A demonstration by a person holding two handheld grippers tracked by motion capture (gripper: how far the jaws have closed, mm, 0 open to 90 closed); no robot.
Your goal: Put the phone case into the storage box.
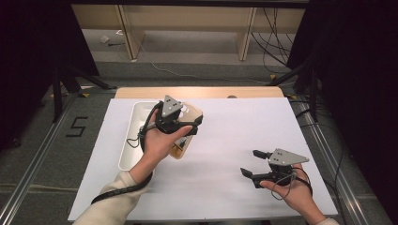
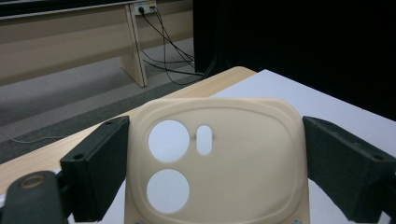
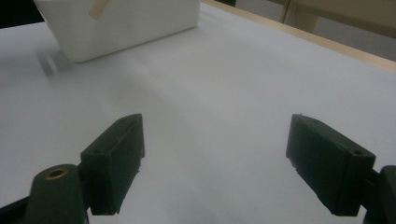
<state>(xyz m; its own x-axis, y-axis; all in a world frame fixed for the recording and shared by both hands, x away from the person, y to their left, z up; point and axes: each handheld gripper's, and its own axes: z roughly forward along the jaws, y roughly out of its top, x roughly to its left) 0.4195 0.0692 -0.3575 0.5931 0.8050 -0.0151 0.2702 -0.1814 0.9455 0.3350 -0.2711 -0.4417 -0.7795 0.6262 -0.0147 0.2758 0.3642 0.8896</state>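
Left tongs [image 1: 195,123] hold a cream phone case [image 2: 219,158] by its side edges, lifted above the desk [image 1: 225,140], just beside the white tray [image 1: 129,140]; case's camera cutouts face the left gripper view; right tongs [image 1: 251,164] spread wide, nothing between them, low over the white desk surface, well apart from the case.

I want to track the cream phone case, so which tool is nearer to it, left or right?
Left. The left tool has the cream phone case between its jaws, beside the white tray. The right tool is open, well off toward the table's near right corner.
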